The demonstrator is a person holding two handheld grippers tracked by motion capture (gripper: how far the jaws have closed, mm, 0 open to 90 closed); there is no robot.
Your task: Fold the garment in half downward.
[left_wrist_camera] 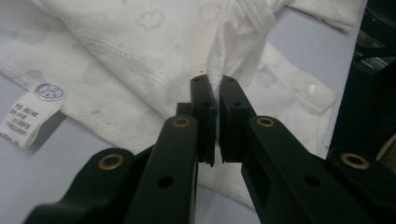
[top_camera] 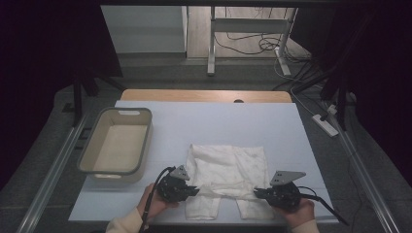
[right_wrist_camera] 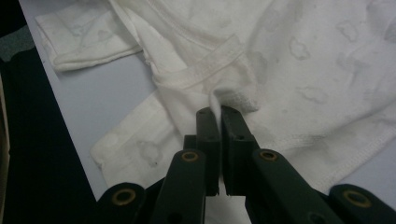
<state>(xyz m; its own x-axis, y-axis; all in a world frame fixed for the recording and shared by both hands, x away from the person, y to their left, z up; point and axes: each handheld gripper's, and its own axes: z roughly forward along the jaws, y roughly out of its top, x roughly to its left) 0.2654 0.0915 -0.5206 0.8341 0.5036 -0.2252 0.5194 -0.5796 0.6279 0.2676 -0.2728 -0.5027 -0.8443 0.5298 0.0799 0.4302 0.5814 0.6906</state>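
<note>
Folding a white baby garment [top_camera: 227, 172], spread flat on the near half of the surface [top_camera: 272, 126], just right of the grey basket [top_camera: 116, 141]. Left gripper [top_camera: 193, 190] clamped on a fabric edge at the garment's left side; right gripper [top_camera: 258, 192] likewise pinched shut on a fold at its right side. Judged mid-fold, both grips set. Next move probably: lift both edges together, keep tension even, carry fabric over without dragging the layer beneath.
</note>
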